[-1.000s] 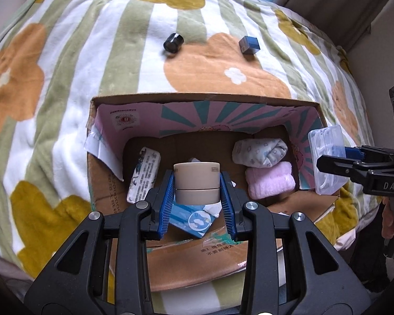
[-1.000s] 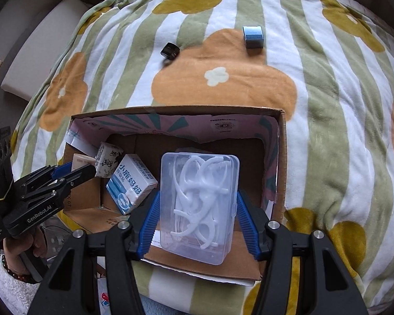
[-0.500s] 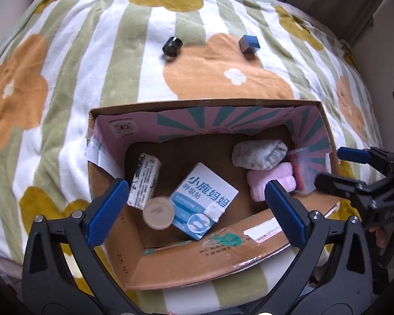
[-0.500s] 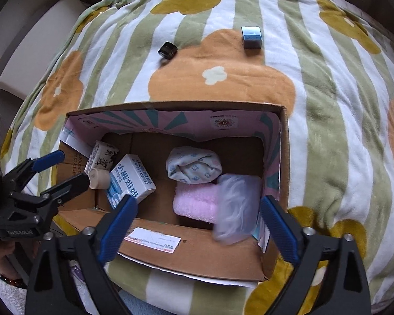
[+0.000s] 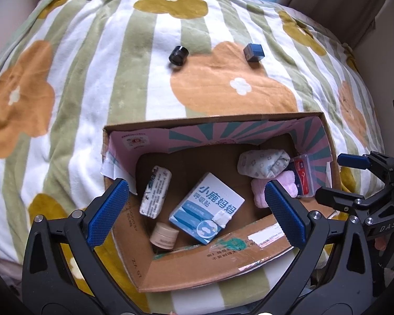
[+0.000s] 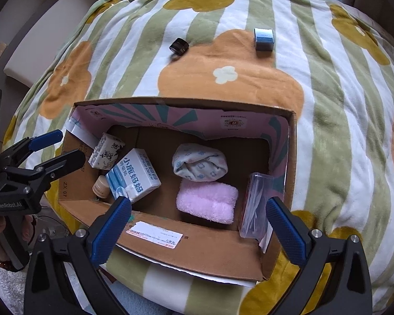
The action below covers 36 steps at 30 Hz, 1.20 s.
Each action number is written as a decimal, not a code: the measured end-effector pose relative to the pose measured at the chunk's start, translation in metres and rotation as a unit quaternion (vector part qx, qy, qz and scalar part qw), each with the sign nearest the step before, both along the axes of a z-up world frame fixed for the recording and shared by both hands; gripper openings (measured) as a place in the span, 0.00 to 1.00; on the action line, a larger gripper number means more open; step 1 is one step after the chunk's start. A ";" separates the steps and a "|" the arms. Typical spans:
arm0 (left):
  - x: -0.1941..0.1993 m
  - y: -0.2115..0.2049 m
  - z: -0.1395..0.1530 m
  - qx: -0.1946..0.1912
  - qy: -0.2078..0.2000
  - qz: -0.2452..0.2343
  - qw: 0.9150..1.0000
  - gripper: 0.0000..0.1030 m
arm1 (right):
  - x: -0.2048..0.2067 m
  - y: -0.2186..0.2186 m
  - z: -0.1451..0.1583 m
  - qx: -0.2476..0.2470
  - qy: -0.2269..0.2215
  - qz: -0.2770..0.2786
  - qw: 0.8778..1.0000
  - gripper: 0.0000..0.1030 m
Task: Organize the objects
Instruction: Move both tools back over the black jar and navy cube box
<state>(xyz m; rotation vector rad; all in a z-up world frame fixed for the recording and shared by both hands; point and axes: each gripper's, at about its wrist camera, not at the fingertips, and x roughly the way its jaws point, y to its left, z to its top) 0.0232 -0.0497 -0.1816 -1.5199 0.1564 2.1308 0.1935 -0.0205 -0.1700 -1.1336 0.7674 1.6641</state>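
An open cardboard box [image 5: 197,267] [image 6: 197,249] sits on a flowered blanket. Inside lie a small beige jar [image 5: 164,236] [image 6: 100,187], a blue-white carton [image 5: 207,207] [image 6: 134,176], a white tissue pack [image 5: 155,194] [image 6: 106,152], a rolled patterned cloth [image 5: 262,162] [image 6: 199,162], a pink towel [image 5: 260,194] [image 6: 207,200] and a clear plastic case [image 5: 302,176] [image 6: 254,204] leaning on the right wall. My left gripper [image 5: 197,212] [image 6: 57,144] is open and empty above the box's near left. My right gripper [image 6: 199,225] [image 5: 346,178] is open and empty over the near right.
Beyond the box on the blanket [image 5: 92,78] lie a small black cylinder [image 5: 178,55] [image 6: 179,46] and a small blue cube box [image 5: 253,51] [image 6: 263,38]. A cream cushion [image 6: 39,39] is off the blanket's left edge.
My left gripper opened and the beige jar dropped into the box's near left corner. My right gripper opened and the clear case dropped against the box's right wall. Both grippers pulled back slightly.
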 end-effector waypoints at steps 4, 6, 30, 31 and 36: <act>-0.008 -0.001 0.001 -0.011 0.012 -0.001 1.000 1.00 | -0.003 0.005 0.005 0.013 -0.003 -0.002 1.000 0.99; -0.014 -0.001 0.001 -0.009 0.011 0.000 1.000 1.00 | -0.004 0.009 0.006 0.018 -0.008 -0.005 1.000 0.99; -0.159 0.039 0.040 -0.042 0.116 -0.095 0.988 1.00 | -0.011 0.096 0.087 0.226 -0.031 0.003 0.974 0.99; -0.167 0.043 0.038 -0.044 0.118 -0.101 0.987 1.00 | -0.010 0.107 0.088 0.222 -0.028 0.003 0.975 0.99; -0.198 0.068 0.020 -0.056 0.133 -0.142 0.979 1.00 | -0.009 0.142 0.084 0.221 -0.055 0.020 0.974 0.99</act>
